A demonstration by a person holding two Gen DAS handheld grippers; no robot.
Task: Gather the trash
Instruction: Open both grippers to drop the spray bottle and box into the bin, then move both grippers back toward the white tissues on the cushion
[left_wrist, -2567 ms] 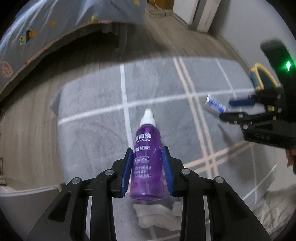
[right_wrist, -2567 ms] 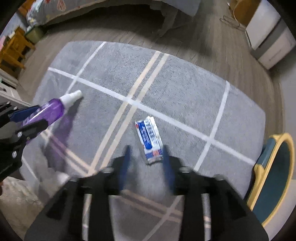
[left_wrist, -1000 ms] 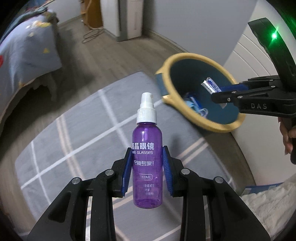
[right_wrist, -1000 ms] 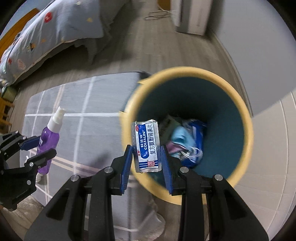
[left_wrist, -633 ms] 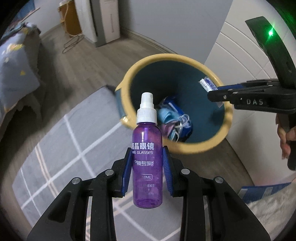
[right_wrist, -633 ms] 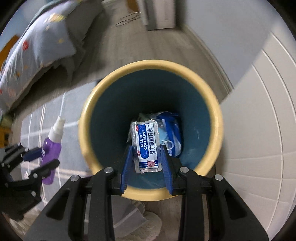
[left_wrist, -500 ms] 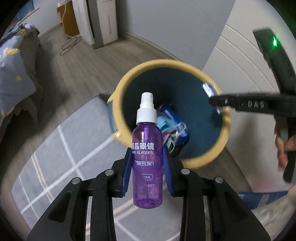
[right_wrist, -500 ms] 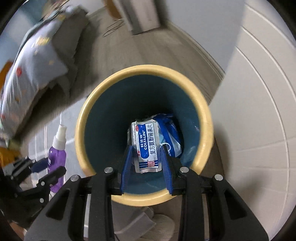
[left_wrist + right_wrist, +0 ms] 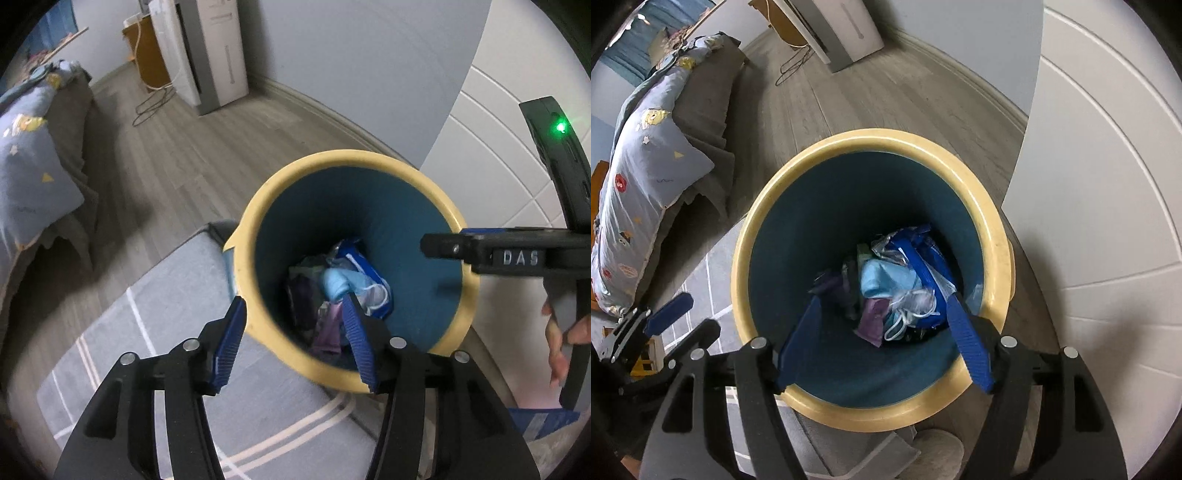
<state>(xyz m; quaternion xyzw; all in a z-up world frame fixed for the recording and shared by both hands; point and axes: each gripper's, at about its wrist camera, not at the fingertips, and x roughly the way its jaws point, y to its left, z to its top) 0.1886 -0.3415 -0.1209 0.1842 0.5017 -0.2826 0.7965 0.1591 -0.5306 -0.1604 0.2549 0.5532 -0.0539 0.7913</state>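
Pulling back carelessly, either wide-open, empty hand-held gripper (left (image 9: 297, 338), right (image 9: 882, 339)) could tip the yellow-rimmed blue plastic bin (image 9: 812, 221) directly beneath.

The trash heap (image 9: 905, 291) in the bin (image 9: 768, 206) is too jumbled to tell single items apart.

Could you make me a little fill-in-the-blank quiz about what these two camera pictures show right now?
1. Both tools, the left tool and the right tool, have their fingers spread ____.
2. The bin has a teal inside and a ____ rim.
3. The trash pile lies at the ____ of the bin.
4. The floor beyond the grey rug looks like ____.

Missing words: open; yellow; bottom; wood
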